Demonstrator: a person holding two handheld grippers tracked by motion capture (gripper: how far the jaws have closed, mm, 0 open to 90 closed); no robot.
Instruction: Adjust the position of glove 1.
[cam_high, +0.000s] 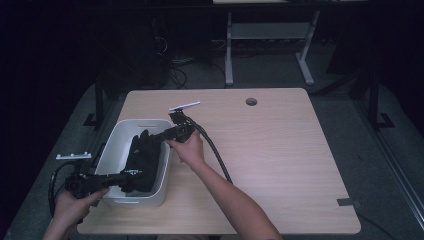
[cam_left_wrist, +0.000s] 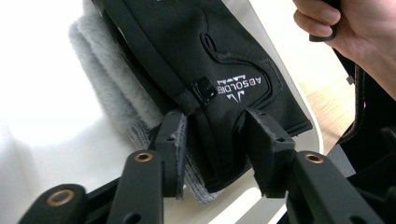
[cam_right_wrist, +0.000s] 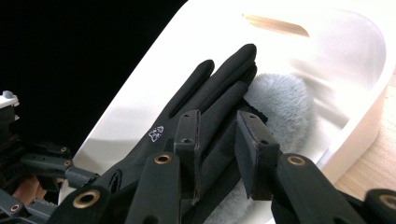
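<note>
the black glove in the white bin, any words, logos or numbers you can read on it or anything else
"ABSOLDIER"-like white lettering, seen upside down above a small chevron mark, on the black glove cuff; the last letters are unsure.
A small white emblem on the glove's back in the right gripper view: too small to read.
Nothing legible on the white bin.

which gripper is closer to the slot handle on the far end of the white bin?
Right. The right gripper reaches over the fingertips of the black glove, toward the slot handle of the white bin. The left gripper is at the glove's cuff, at the bin's near end.
</note>
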